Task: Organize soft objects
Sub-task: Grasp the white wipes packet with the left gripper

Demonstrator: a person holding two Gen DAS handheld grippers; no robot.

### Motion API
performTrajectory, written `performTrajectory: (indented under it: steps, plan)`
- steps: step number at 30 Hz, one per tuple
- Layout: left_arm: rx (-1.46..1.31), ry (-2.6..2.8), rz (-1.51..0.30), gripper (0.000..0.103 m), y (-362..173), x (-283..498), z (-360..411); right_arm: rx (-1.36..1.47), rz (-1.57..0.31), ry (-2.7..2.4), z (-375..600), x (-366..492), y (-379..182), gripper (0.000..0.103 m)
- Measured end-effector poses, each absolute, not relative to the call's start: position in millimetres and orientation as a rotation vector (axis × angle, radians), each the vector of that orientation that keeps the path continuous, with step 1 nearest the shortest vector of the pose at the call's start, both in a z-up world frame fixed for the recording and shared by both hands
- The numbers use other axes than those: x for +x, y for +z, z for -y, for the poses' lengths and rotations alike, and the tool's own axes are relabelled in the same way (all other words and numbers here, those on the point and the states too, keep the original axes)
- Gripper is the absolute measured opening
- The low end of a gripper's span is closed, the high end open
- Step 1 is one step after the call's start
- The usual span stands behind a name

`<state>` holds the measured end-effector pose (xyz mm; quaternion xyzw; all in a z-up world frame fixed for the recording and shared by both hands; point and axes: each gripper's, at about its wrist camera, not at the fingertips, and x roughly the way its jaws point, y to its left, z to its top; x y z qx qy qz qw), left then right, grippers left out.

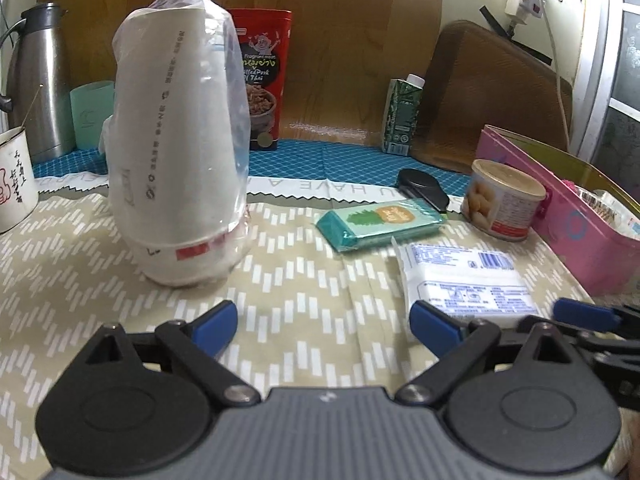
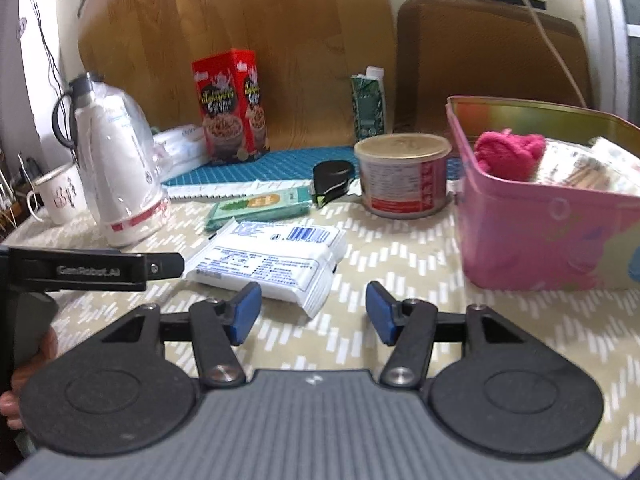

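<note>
Beige zigzag-patterned cloth [image 2: 400, 264] covers the table where we work. At its right edge stands a pink rectangular tin box [image 2: 532, 236] holding a magenta knitted bundle [image 2: 508, 152] and some packets. A bagged stack of white paper cups [image 1: 180, 152] rises to the left. Between them lies a flat white plastic-wrapped tissue pack [image 2: 268, 264], with a slim teal tissue packet [image 2: 260, 206] just behind it. Our left gripper [image 1: 324, 320] stands wide and empty; our right gripper [image 2: 312, 312], jaws apart, holds nothing near the white pack.
</note>
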<state>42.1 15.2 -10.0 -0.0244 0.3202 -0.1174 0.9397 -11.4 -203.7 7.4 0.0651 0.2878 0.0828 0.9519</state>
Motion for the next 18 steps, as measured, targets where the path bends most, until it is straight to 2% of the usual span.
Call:
performTrajectory:
  steps: [4,6,8,18]
  plan:
    - [-0.065,-0.249,-0.651,0.096,-10.5,42.8,-17.2,0.125,-0.609,0.195,198.8,-0.4,3.6,0.059]
    - [-0.068,-0.254,-0.649,0.096,-10.3,42.5,-16.9,0.078,-0.602,0.212,190.9,-0.7,3.3,0.024]
    - [-0.077,-0.26,-0.647,0.096,-9.4,40.0,-18.1,0.032,-0.59,0.198,185.0,-4.4,2.4,0.01]
    - [-0.075,-0.259,-0.649,0.097,-8.4,37.5,-18.8,0.064,-0.586,0.216,197.3,-41.9,2.9,0.007]
